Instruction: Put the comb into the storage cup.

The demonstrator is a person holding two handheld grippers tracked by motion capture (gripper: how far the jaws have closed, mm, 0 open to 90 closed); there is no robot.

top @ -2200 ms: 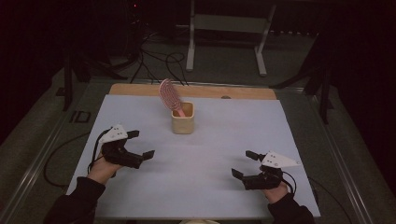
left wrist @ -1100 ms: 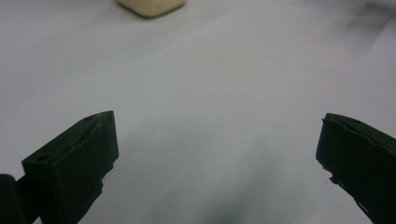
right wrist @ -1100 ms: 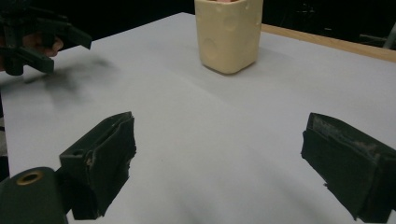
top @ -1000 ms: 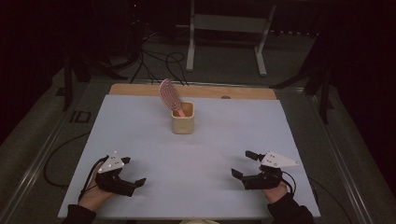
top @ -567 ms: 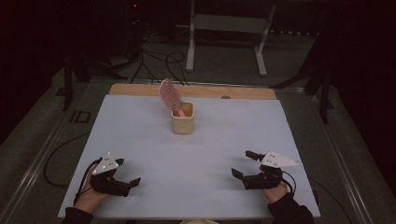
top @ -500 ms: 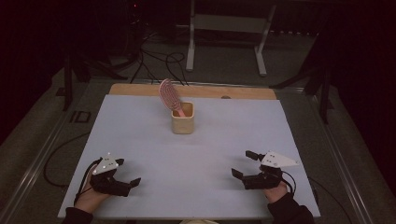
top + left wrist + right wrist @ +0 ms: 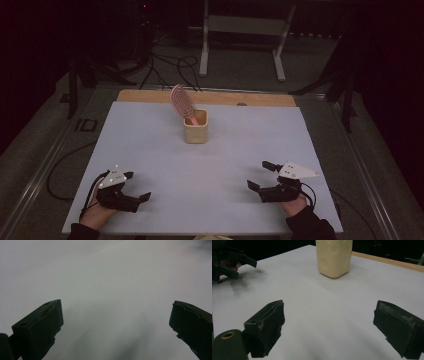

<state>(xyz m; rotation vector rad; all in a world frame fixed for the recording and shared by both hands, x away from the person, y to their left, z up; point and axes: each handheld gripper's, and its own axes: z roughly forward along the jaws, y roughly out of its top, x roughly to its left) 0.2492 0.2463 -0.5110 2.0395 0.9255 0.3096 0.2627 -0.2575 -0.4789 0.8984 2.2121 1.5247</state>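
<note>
High view looks down the table point(image 7: 210, 165); right gripper view, low (nearer), shares the cup point(image 7: 334, 257).

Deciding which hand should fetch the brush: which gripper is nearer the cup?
Right, though only slightly. The right gripper sits near-right of the cup; the left gripper sits near-left, lower down.
</note>
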